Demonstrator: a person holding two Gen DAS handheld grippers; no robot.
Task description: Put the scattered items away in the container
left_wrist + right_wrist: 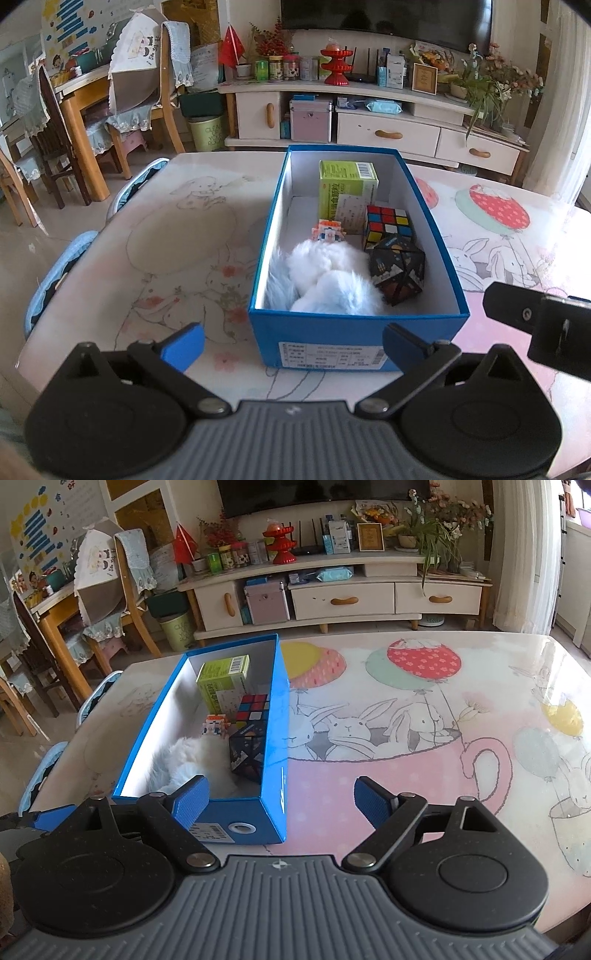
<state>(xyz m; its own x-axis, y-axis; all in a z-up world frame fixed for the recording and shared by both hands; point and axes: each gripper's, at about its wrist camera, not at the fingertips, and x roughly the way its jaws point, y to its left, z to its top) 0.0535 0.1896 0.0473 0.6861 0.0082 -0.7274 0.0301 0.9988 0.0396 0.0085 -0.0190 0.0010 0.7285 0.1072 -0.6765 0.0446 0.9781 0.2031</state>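
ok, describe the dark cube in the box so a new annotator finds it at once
Start at the blue shoebox on the cartoon-print table. Inside, along its right-hand wall, look at the near end beside the white fluffy toy. The dark cube is black with small space-style pictures, sitting tilted, unlike the bright-squared Rubik's cube just behind it.

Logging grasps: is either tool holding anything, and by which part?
Nothing is held. The left tool and right tool are open and empty; everything sits in the blue box.

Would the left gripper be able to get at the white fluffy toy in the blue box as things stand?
Probably yes. The left gripper is open and empty just in front of the blue box, which has no lid, and the white fluffy toy lies uncovered at the near end.
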